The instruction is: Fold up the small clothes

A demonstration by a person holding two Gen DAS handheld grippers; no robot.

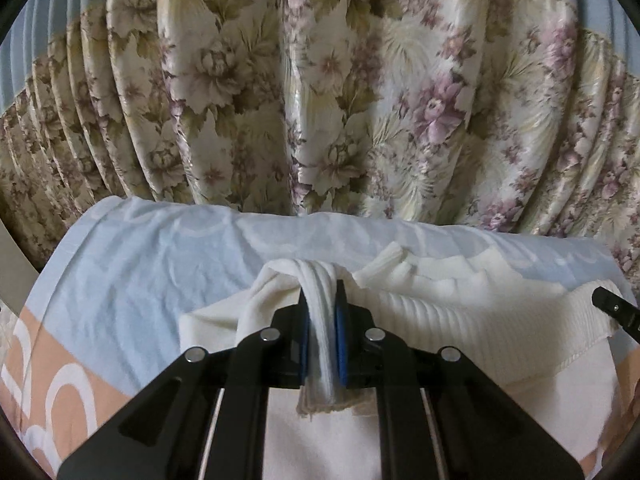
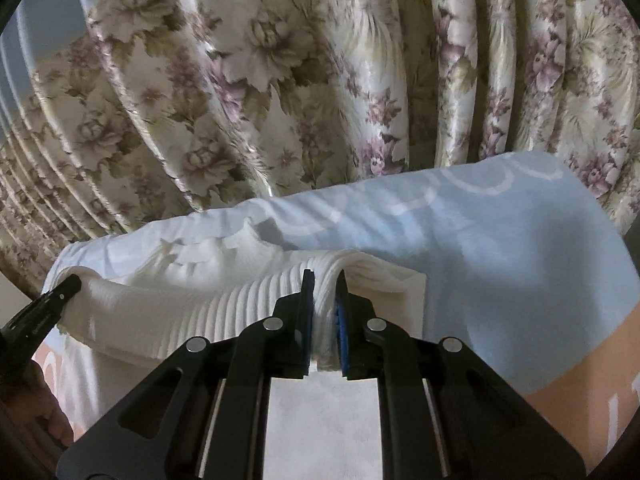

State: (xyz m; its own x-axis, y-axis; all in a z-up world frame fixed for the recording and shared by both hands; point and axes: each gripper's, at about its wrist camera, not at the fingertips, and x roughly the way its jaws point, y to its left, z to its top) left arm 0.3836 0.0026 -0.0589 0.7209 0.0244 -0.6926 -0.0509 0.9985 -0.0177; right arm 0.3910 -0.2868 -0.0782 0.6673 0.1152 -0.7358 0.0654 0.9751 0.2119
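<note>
A cream ribbed garment (image 1: 460, 316) lies across a bed with a pale blue and peach sheet (image 1: 132, 280). My left gripper (image 1: 322, 300) is shut on a bunched fold of the garment's left part, and the cloth hangs out behind the blue pads. In the right wrist view the same garment (image 2: 192, 304) stretches leftward, and my right gripper (image 2: 324, 280) is shut on its right edge. Each gripper's tip shows in the other view: the right gripper (image 1: 616, 310) at the far right, the left gripper (image 2: 44, 312) at the far left.
Floral curtains (image 1: 320, 80) hang close behind the bed's far edge. The bed sheet (image 2: 500, 248) spreads to the right of the garment. A hand (image 2: 44, 412) shows at the lower left of the right wrist view.
</note>
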